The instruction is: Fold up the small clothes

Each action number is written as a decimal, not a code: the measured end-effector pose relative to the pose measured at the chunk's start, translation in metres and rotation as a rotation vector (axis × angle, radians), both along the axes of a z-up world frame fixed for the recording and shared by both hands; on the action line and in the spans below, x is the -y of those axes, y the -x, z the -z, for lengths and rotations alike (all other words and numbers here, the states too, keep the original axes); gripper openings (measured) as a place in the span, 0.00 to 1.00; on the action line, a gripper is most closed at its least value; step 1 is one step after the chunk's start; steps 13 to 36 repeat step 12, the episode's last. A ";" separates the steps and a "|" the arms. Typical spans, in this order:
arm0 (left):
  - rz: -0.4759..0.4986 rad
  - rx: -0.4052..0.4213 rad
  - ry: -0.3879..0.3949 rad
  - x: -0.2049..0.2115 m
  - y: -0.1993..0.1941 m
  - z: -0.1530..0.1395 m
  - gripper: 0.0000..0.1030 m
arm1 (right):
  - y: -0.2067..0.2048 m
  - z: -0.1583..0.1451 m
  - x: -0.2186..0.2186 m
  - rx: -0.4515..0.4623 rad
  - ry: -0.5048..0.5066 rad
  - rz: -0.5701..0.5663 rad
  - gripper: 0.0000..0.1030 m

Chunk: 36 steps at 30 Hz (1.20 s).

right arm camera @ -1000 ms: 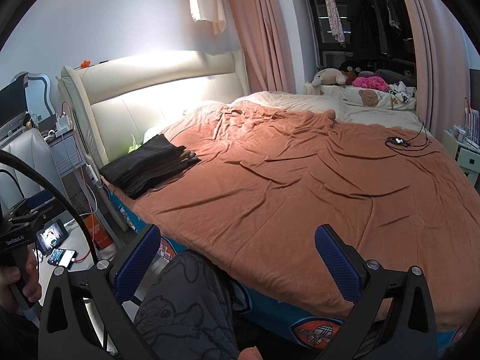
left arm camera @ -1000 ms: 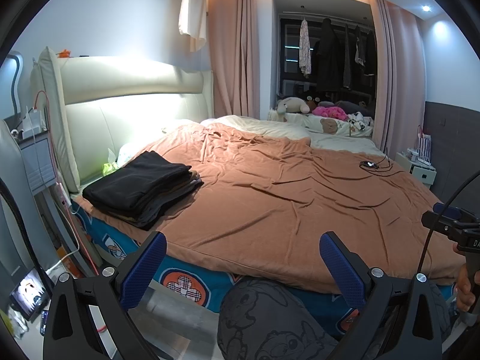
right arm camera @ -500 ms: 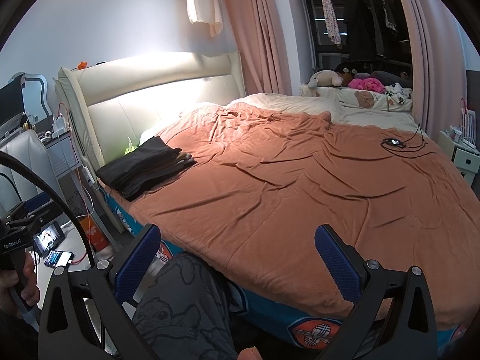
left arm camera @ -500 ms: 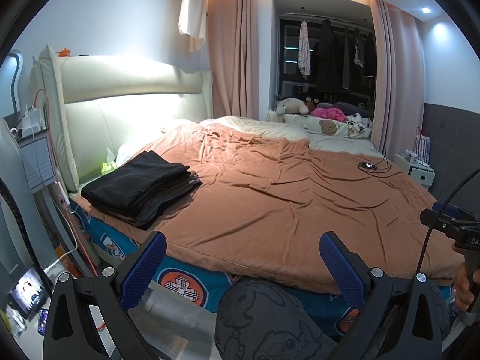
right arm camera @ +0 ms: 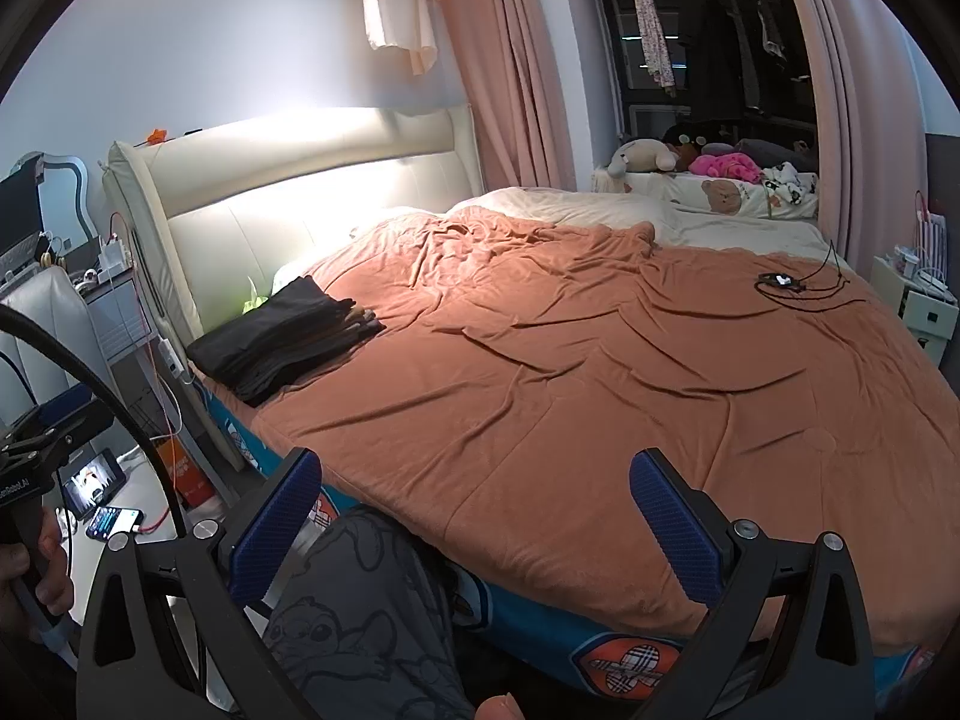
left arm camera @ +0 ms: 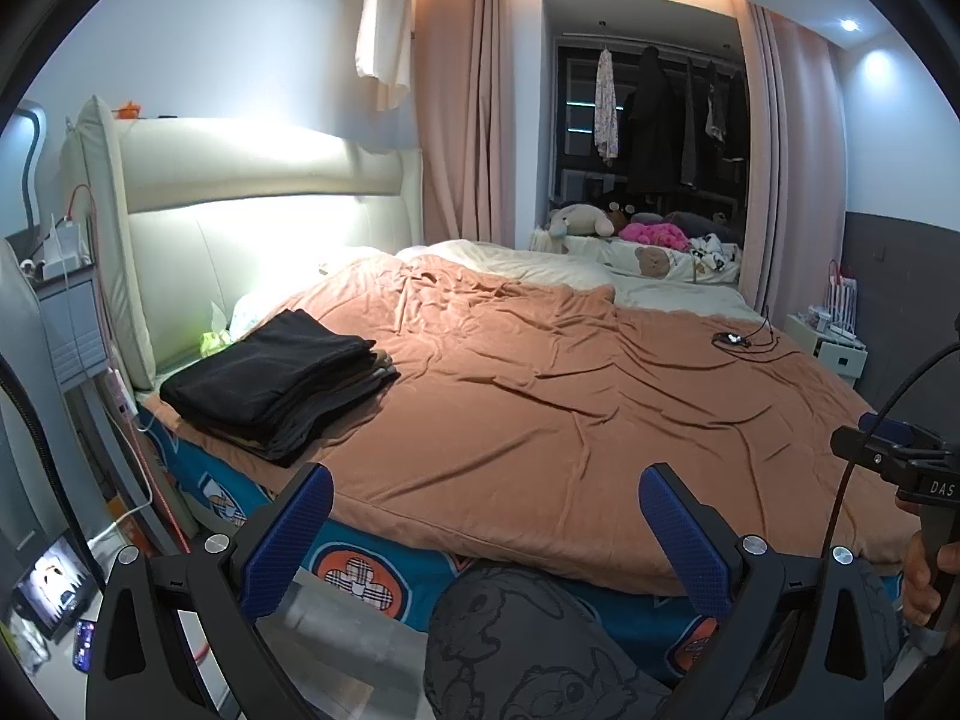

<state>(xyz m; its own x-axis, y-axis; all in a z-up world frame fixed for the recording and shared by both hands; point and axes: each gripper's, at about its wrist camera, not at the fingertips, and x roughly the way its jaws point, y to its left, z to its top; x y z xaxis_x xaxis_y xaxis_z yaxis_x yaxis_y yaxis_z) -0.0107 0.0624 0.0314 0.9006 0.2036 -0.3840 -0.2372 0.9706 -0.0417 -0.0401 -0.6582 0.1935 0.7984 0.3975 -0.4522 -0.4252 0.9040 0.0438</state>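
A stack of folded black clothes (left arm camera: 282, 381) lies on the near left corner of the bed, by the headboard; the right wrist view shows the same stack (right arm camera: 288, 336). An orange-brown blanket (left arm camera: 540, 408) covers the bed (right arm camera: 570, 360). My left gripper (left arm camera: 483, 519) is open and empty, held off the bed's near edge above a knee in grey printed trousers (left arm camera: 528, 642). My right gripper (right arm camera: 474, 501) is open and empty too, also short of the bed edge. Each gripper shows at the rim of the other's view, held by a hand.
A black cable with a small device (left arm camera: 735, 339) lies on the blanket at the far right. Soft toys (left arm camera: 600, 222) sit beyond the bed. A nightstand (left arm camera: 69, 312) stands left of the headboard, a white cabinet (right arm camera: 918, 306) right of the bed. A tablet (right arm camera: 93, 477) and a phone (right arm camera: 114, 521) lie on the floor.
Both views have pulled back and drifted slightly; the bed sits a little farther off. Both grippers stay open and empty.
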 end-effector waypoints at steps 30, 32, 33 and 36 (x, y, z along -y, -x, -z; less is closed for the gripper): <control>0.000 0.010 -0.003 -0.002 0.004 -0.001 0.99 | -0.001 0.000 0.001 -0.001 -0.001 0.003 1.00; 0.000 0.010 -0.003 -0.002 0.004 -0.001 0.99 | -0.001 0.000 0.001 -0.001 -0.001 0.003 1.00; 0.000 0.010 -0.003 -0.002 0.004 -0.001 0.99 | -0.001 0.000 0.001 -0.001 -0.001 0.003 1.00; 0.000 0.010 -0.003 -0.002 0.004 -0.001 0.99 | -0.001 0.000 0.001 -0.001 -0.001 0.003 1.00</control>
